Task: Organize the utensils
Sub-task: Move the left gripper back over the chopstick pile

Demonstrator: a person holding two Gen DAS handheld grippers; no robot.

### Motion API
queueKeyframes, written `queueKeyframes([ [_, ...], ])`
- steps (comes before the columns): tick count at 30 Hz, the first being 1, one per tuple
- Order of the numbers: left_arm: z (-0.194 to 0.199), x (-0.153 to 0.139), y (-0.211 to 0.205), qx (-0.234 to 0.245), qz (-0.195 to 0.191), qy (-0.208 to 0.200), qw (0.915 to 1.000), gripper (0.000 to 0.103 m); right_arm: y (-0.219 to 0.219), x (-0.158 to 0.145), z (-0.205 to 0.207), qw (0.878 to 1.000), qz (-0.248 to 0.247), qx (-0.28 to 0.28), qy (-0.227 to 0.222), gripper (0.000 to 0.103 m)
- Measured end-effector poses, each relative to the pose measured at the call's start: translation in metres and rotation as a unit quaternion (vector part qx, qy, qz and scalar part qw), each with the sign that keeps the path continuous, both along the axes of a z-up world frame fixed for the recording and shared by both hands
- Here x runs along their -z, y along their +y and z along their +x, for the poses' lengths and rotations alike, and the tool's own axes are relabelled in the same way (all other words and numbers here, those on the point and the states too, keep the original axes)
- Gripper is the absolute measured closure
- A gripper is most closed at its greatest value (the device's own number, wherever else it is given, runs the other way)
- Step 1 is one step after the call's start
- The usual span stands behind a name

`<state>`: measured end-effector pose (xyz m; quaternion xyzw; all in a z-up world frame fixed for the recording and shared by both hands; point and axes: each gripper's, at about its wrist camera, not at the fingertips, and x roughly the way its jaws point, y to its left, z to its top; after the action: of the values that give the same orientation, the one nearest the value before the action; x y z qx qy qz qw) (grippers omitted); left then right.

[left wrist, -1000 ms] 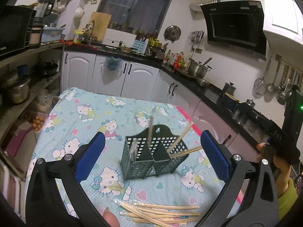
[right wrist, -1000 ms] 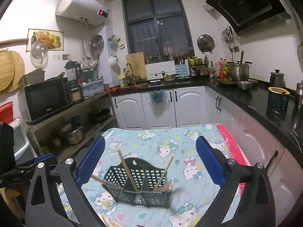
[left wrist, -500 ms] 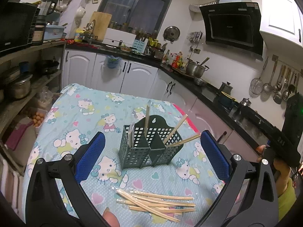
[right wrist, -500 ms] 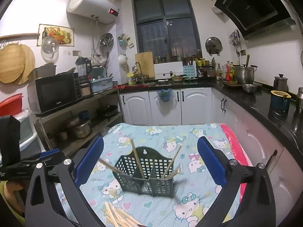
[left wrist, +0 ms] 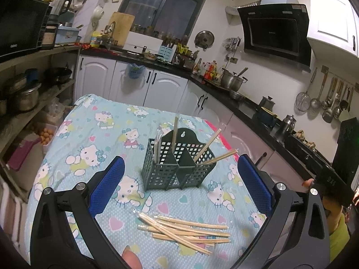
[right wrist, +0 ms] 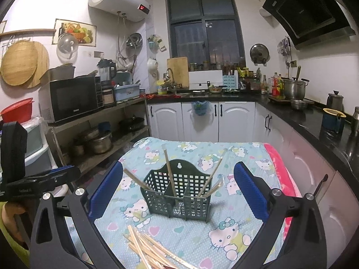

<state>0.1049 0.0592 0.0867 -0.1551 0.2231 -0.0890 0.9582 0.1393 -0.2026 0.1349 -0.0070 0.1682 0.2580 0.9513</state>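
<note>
wooden chopsticks [left wrist: 184,231] lie mostly crosswise before the basket [left wrist: 177,168]; both grippers' fingers [left wrist: 105,187] spread, empty.

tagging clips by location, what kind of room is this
A home kitchen, most likely: a range hood on the wall, ladles hanging from a rail, a microwave on a shelf, and white cabinets under a black counter.

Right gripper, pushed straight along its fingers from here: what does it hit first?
Most likely the dark green perforated plastic utensil caddy, centred between the open right gripper fingers. The loose pile of wooden chopsticks lies nearer but lower on the cloth, probably under that line. Depth is uncertain.
</note>
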Motion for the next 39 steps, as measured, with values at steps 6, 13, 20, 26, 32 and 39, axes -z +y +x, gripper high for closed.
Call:
queueKeyframes([
  [6, -0.006, 0.006, 0.004, -0.005, -0.001, 0.008, 1.0, 0.011, 0.004, 0.007, -0.007, 1.0, -0.005, -0.009, 0.006, 0.007],
  [13, -0.013, 0.019, 0.008, -0.012, 0.002, 0.022, 0.9997, 0.011, 0.008, 0.019, -0.014, 1.0, -0.016, -0.017, 0.018, 0.007],
  [20, -0.018, 0.029, 0.011, -0.014, 0.0, 0.035, 0.9993, 0.011, 0.006, 0.031, -0.017, 0.999, -0.026, -0.013, 0.03, 0.007],
  [26, -0.02, 0.04, 0.011, -0.014, 0.006, 0.048, 0.9987, 0.011, 0.002, 0.042, -0.019, 0.999, -0.034, -0.009, 0.042, 0.007],
  [32, -0.024, 0.05, 0.011, -0.015, 0.009, 0.063, 0.9979, 0.011, -0.004, 0.054, -0.022, 0.997, -0.045, -0.008, 0.057, 0.007],
  [39, -0.02, 0.067, 0.009, -0.012, 0.015, 0.085, 0.9962, 0.011, -0.012, 0.074, -0.021, 0.995, -0.059, -0.005, 0.074, 0.007],
])
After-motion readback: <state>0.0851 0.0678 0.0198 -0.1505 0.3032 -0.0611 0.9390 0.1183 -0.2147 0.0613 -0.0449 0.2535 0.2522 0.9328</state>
